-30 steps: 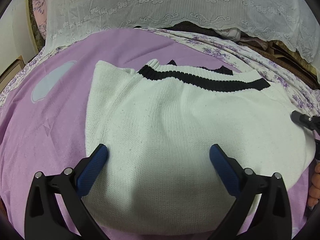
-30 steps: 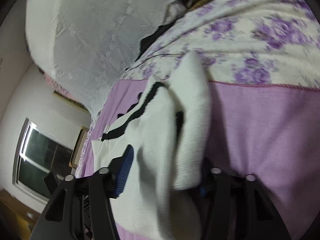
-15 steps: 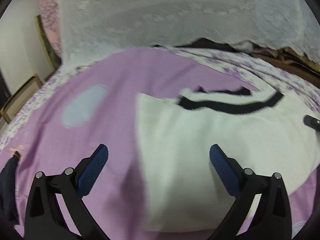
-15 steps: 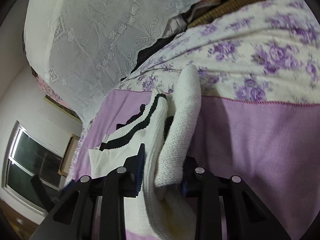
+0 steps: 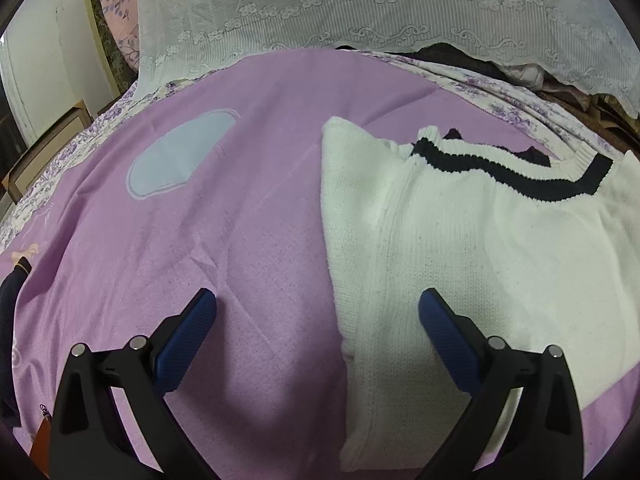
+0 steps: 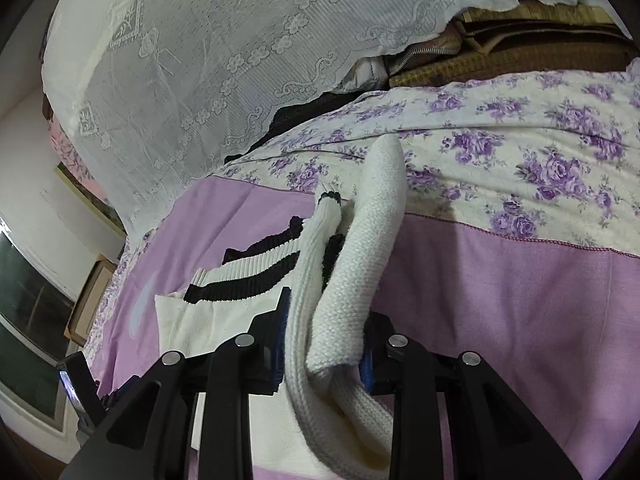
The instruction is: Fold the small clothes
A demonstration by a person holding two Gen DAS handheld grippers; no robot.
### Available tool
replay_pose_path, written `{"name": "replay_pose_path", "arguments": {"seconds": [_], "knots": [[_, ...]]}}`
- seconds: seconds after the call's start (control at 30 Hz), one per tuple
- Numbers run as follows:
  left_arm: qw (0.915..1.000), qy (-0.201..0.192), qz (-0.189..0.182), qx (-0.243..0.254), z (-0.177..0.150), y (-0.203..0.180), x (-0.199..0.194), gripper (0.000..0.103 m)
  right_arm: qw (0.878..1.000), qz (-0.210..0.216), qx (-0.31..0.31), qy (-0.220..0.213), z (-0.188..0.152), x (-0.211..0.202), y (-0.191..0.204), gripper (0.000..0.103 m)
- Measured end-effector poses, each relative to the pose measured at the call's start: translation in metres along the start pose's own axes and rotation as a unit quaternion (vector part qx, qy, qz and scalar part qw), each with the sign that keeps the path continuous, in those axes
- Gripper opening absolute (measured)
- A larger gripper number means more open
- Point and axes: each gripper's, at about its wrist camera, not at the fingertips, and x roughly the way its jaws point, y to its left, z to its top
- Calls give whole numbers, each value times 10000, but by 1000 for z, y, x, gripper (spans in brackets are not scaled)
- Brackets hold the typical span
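The white sweater (image 5: 460,248) lies on the purple bedsheet (image 5: 240,240), its black-striped ribbed hem (image 5: 512,176) turned toward the far end of the bed, where a lace cover (image 5: 360,12) hangs over a pile of bedding. In the left wrist view the sweater fills the right half, one straight folded edge running down the middle of the frame.

The left gripper (image 5: 318,312) hovers over that edge with its fingers spread wide and nothing between them: the left blue pad (image 5: 188,336) sits above bare sheet, the right pad (image 5: 444,336) above the knit. Whether the pads brush the fabric below is hard to tell from this angle. A pale blue oval patch (image 5: 180,156) shows on the sheet farther off to the left.

Over to the right gripper (image 6: 322,340): its jaws have just been closing and are now clenched on a thick bunched fold of the sweater (image 6: 344,300), a rolled sleeve or side edge rising up and away between the pads toward the floral border (image 6: 520,152) of the bedding. The rest of the sweater trails off to the left on the sheet, its striped hem (image 6: 248,280) flat and in plain sight. A window (image 6: 24,300) sits at the left edge.
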Motion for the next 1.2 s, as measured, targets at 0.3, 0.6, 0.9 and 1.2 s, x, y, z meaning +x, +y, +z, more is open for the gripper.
{"name": "replay_pose_path", "arguments": {"seconds": [0.3, 0.6, 0.9, 1.2], "knots": [[9981, -66, -516, -334, 9, 16, -10, 99, 9999, -21, -167, 33, 4, -6, 40, 27], [9829, 144, -1816, -271, 24, -46, -16, 99, 9991, 201, -321, 186, -6, -10, 80, 26], [9843, -38, -1763, -100, 28, -71, -16, 94, 9981, 64, -427, 437, -27, 5, 110, 27], [9786, -53, -2013, -427, 35, -40, -16, 73, 9976, 410, -177, 538, -28, 13, 135, 27]]}}
